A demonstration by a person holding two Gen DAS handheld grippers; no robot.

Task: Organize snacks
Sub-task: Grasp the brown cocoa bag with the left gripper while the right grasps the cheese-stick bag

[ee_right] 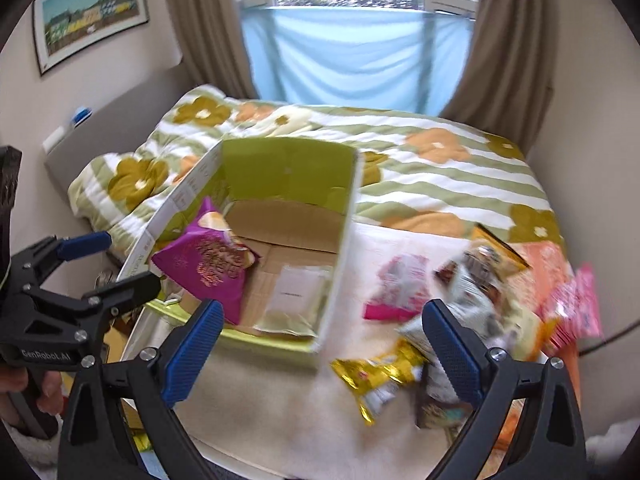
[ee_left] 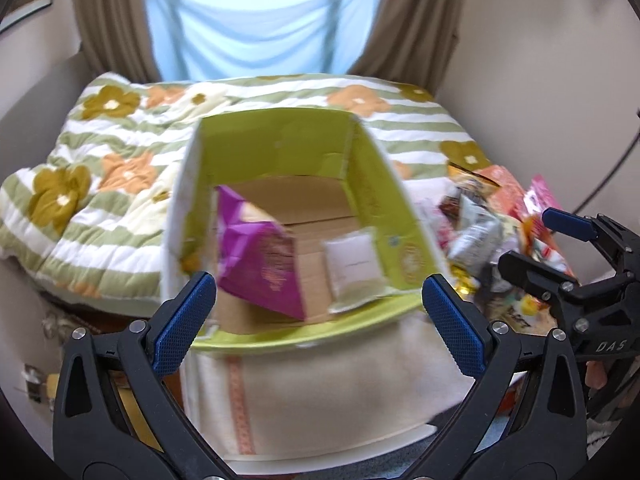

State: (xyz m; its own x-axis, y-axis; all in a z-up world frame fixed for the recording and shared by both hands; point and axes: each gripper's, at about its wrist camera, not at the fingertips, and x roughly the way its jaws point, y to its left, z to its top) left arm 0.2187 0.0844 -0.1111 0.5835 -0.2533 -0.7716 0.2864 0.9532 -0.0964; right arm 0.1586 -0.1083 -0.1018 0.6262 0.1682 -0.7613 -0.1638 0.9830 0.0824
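Observation:
A green cardboard box (ee_left: 368,196) (ee_right: 344,208) stands open on the bed. Inside lie a purple snack bag (ee_left: 260,256) (ee_right: 204,264) and a pale flat packet (ee_left: 352,268) (ee_right: 296,288). A heap of loose snack packs (ee_left: 480,220) (ee_right: 480,280) lies to the right of the box, with a gold-wrapped pack (ee_right: 376,376) and a pink pack (ee_right: 396,284) in front. My left gripper (ee_left: 320,316) is open and empty above the box's near wall. My right gripper (ee_right: 324,344) is open and empty above the cream cloth, between box and heap.
A flowered green-striped quilt (ee_left: 100,168) (ee_right: 440,176) covers the bed behind the box. A cream cloth (ee_left: 340,384) (ee_right: 280,392) lies under the box at the bed's near edge. Curtains and a window (ee_right: 352,60) stand behind. Walls close in on both sides.

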